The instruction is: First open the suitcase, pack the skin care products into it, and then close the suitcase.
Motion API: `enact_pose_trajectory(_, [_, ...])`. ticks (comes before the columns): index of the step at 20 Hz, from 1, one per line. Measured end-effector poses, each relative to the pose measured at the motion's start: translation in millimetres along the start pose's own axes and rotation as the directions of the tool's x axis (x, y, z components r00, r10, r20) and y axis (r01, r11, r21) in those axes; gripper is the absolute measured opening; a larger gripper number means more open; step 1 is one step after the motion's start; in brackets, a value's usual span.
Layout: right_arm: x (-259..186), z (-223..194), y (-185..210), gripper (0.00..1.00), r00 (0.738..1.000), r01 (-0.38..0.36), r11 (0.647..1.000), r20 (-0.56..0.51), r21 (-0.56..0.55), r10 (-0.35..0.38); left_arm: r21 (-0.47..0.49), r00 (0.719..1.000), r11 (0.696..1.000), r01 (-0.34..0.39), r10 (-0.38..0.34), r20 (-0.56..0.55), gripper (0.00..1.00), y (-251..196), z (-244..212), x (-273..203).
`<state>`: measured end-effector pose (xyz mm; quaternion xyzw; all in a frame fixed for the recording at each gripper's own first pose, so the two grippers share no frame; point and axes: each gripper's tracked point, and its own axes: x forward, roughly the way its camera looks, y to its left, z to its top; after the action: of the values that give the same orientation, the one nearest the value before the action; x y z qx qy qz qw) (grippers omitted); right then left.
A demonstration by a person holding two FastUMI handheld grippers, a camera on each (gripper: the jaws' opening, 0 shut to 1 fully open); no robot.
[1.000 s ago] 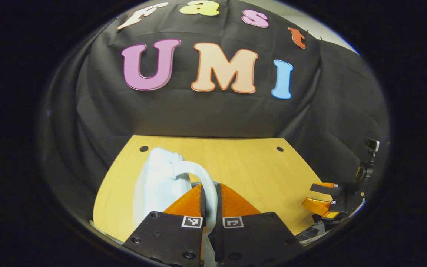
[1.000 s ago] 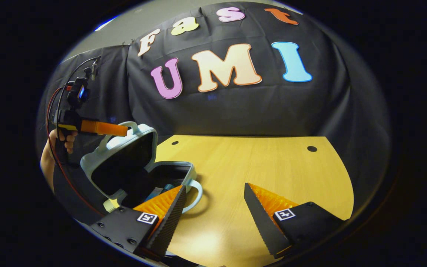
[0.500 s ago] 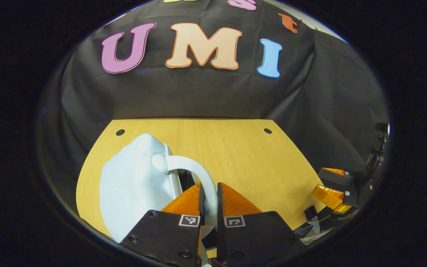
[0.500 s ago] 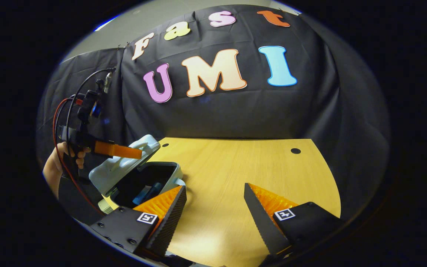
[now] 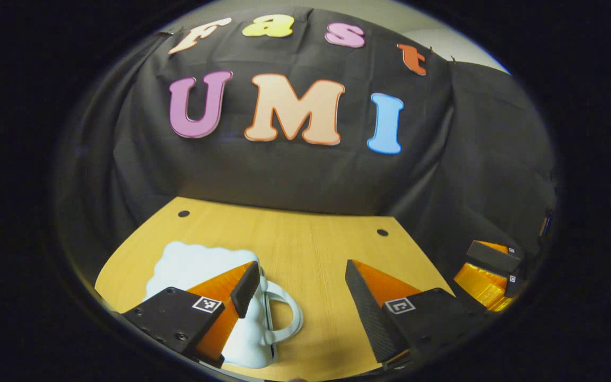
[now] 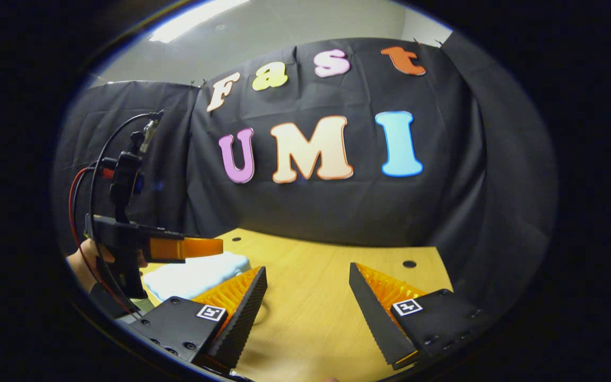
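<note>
One closed suitcase (image 5: 199,265) on table (image 5: 316,249); two tongs (image 5: 300,281) (image 6: 308,289), both spread

A light wooden table (image 5: 311,249) carries 1 closed pale-blue suitcase (image 5: 189,268).

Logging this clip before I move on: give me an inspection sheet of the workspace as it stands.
Surface: wooden table, two small holes near the far edge.
Job's things: pale blue suitcase lying flat, lid down, handle toward the open tabletop.
Clutter: nothing seen.
Grippers: left gripper open above the suitcase, touching nothing; right gripper open over bare table.
Cables: red and black wires loop off the left gripper's body.
Surroundings: black cloth wall; a hand holds the left gripper.
</note>
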<state>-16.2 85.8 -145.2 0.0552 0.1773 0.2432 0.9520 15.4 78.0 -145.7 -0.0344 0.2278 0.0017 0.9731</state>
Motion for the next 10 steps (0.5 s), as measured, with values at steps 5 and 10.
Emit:
enact_pose_trajectory(5, [-11, 73, -7, 0.97, 0.97, 0.107, 0.994, 0.219, 0.002, -0.105, -0.01, 0.983, 0.997, -0.076, 0.076, 0.169, 0.95, 7, 38, -28])
enact_pose_trajectory(10, [-15, 97, 16, 0.98, 0.949, 0.141, 0.99, 0.28, 0.026, -0.142, 0.047, 0.971, 0.993, -0.108, 0.096, 0.218, 0.95, 34, 56, -44])
